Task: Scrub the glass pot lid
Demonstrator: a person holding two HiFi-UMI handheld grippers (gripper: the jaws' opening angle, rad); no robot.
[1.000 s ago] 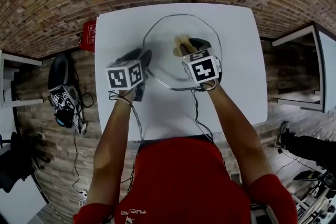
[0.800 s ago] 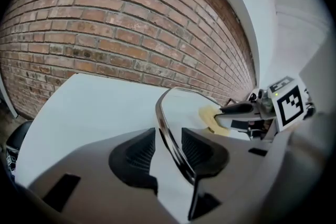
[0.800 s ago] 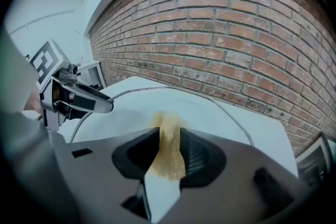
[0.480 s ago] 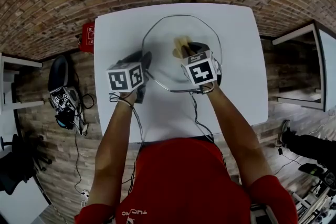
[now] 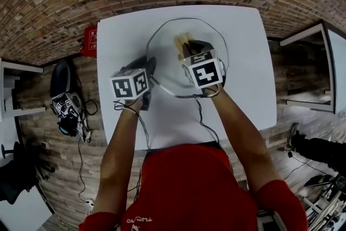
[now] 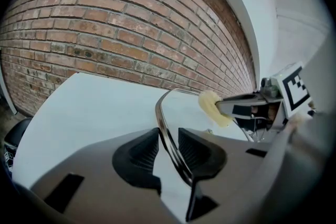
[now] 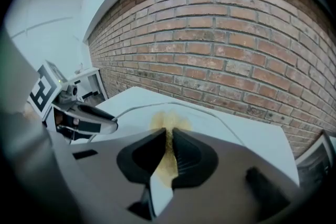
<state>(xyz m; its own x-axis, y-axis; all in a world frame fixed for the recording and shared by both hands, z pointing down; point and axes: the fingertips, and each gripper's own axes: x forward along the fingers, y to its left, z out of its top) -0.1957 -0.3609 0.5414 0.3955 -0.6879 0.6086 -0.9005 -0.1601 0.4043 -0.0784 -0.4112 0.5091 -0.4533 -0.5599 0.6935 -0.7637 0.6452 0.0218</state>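
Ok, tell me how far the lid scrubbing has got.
Done: the right gripper is shut on the sponge, over the lid. In hand: the left gripper has just been closing its jaws around the lid's rim, not yet clamped. Left: the scrubbing itself.

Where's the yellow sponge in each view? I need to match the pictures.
Head view: the sponge sits upper centre, over the glass pot lid.
Left gripper view: the sponge is right of centre, above the lid.
Right gripper view: the sponge is bottom centre, clamped in the right gripper.
Shared landmark: the lid's metal rim.
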